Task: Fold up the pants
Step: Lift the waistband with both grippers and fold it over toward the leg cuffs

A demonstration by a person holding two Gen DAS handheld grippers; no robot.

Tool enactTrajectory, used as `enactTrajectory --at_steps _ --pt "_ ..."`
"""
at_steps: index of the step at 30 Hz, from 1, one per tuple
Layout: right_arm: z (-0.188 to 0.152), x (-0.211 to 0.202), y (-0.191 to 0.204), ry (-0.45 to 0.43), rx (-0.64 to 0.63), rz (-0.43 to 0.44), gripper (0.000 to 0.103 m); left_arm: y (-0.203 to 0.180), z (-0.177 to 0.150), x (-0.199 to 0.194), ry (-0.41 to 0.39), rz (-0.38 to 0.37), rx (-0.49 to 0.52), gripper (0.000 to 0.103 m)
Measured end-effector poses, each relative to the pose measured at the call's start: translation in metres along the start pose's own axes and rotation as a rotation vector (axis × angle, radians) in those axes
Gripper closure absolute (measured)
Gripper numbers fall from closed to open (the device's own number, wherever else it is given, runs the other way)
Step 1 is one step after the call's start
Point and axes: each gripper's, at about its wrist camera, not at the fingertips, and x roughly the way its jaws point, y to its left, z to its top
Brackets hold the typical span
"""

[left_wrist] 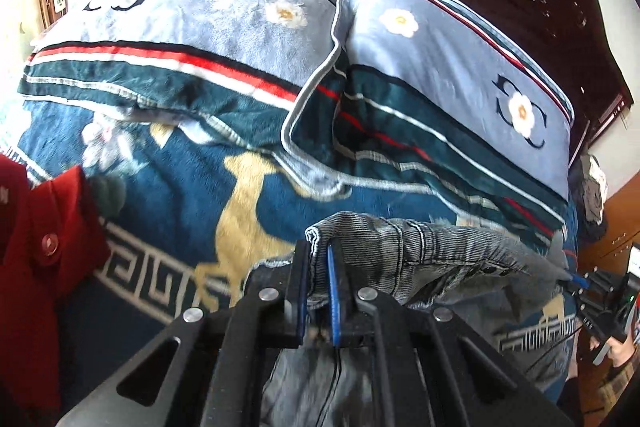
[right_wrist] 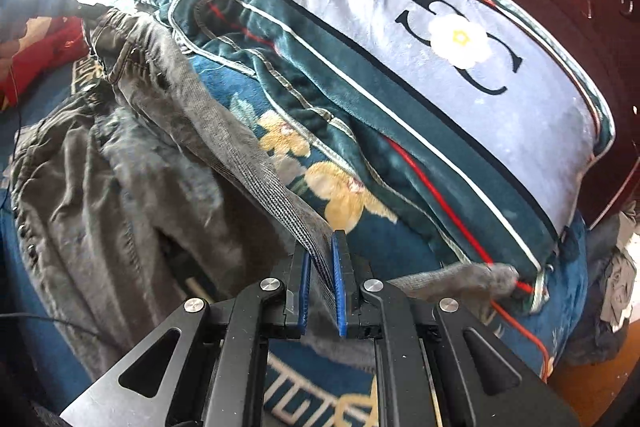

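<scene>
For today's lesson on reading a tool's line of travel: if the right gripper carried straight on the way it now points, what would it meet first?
The right gripper, shut on the grey pants, points down at the blue blanket. It would probably meet that first, just short of the pillow; depth is uncertain.

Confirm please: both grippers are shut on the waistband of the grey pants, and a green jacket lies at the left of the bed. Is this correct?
Not entirely. The jacket at the left of the bed is red, not green, as the left wrist view shows. The rest holds: the left gripper and the right gripper are each shut on the waistband of the grey pants.
</scene>
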Motion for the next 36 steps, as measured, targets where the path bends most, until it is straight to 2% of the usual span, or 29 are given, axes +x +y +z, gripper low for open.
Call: enactTrajectory --at_steps 10,20,28,36 --pt "-0.036 -0.056 0.027 -0.03 0.04 0.008 0.094 -0.013 -0.038 -0.05 -0.024 0.001 0.085 0.093" --pt "-0.064 -0.095 0.059 -0.063 0.059 0.019 0.094 -0.008 -0.072 -0.087 -0.047 -0.006 0.11 0.093" --pt "-0.105 -0.096 0.096 -0.042 0.074 0.06 0.094 0.012 -0.115 -0.093 -0.017 0.018 0.111 0.093" --pt "-0.13 -0.093 0.116 -0.044 0.139 0.115 0.094 0.033 -0.151 -0.098 -0.005 0.009 0.059 0.093"
